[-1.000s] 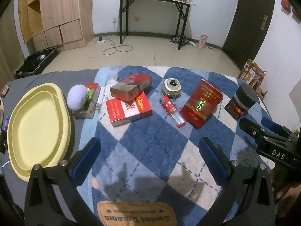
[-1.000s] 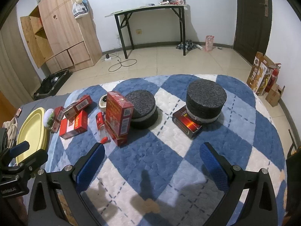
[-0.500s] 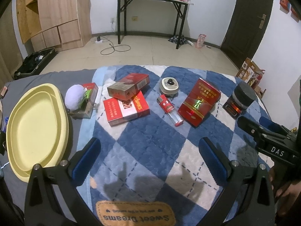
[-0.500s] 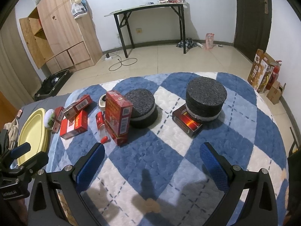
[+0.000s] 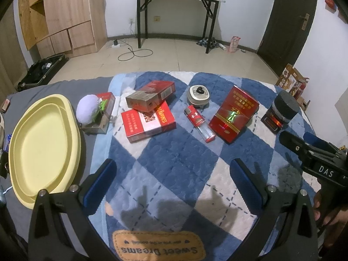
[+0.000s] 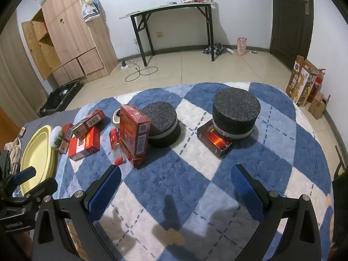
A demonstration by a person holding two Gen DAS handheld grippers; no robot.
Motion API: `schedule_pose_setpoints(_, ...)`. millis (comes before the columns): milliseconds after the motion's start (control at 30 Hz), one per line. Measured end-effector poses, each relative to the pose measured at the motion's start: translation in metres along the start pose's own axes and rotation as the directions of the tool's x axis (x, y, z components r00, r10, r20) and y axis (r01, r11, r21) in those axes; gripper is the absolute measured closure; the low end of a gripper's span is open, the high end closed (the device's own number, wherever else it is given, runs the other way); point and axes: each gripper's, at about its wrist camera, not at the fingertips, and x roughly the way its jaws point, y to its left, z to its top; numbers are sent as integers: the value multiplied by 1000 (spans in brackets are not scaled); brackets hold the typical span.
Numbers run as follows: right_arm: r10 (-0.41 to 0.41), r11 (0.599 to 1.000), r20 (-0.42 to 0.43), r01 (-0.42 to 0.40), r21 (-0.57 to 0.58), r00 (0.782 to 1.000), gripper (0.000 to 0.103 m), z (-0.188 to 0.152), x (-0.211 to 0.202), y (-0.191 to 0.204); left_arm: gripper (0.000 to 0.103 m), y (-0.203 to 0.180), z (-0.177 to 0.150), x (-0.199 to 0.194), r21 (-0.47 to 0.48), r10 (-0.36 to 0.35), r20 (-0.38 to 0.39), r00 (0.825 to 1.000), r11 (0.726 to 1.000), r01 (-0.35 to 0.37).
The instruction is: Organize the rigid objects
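Left gripper [image 5: 174, 174] wide open, empty, lower frame, right gripper [image 6: 176, 180] likewise, flat red cardboard packs [image 5: 148, 124] mid-frame w/ oval yellow plastic tray [image 5: 41, 143] at left.

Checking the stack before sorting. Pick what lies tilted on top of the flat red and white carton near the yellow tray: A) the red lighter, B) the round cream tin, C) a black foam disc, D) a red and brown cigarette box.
D: the red and brown cigarette box rests askew on the flat red and white carton, while the lighter lies on the quilt beside it.
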Motion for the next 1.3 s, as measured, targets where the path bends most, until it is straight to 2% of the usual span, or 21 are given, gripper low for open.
schedule_pose_setpoints(933,6,1000,-9,-6,13,1000,0,2,4,-3,0,5,-2,4,-5,12,-10,1000,1000,-12)
schedule_pose_setpoints(1300,11,1000,-10,-11,14,1000,0,1,5,-4,0,8,-1,4,-36,-12,-32,999,999,11)
